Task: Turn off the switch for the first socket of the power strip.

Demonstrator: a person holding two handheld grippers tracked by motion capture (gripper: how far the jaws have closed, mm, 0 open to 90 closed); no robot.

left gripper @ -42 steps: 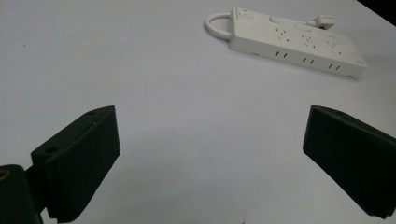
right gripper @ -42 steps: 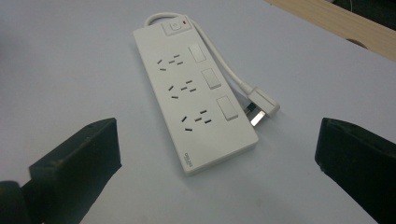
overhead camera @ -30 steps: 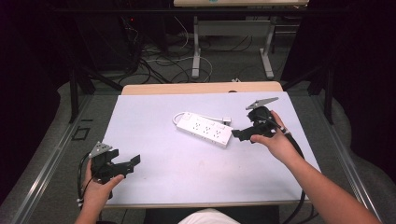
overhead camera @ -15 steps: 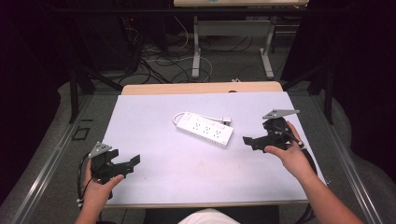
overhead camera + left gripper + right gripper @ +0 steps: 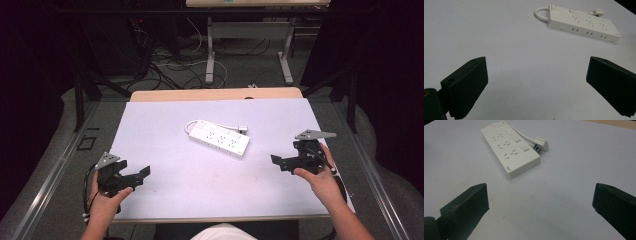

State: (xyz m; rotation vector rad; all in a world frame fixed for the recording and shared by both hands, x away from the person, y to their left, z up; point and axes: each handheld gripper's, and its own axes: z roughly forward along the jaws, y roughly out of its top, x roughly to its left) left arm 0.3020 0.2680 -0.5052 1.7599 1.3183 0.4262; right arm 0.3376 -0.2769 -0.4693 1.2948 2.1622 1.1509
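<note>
A white power strip [image 5: 220, 139] lies flat near the middle of the white table [image 5: 165, 120], its short cord looped behind it to a plug [image 5: 242, 129]. The strip [image 5: 580, 23] has three sockets and sits at the top of the left gripper view; the strip [image 5: 510, 147] and its plug [image 5: 541, 143] also lie ahead in the right gripper view. My left gripper [image 5: 142, 173] rests near the front left corner, open and holding nothing. My right gripper [image 5: 276, 161] hovers right of the strip, open and apart from it, nothing between its jaws.
A wooden table edge [image 5: 215, 94] runs behind the white top. Beyond it stand metal desk legs [image 5: 210, 55] and tangled cables [image 5: 170, 65] on the floor. Metal rails [image 5: 55, 170] flank the table.
My right gripper has drawn back from the power strip's right end, toward the front right of the table. The strip stays put. My left gripper has not moved.
</note>
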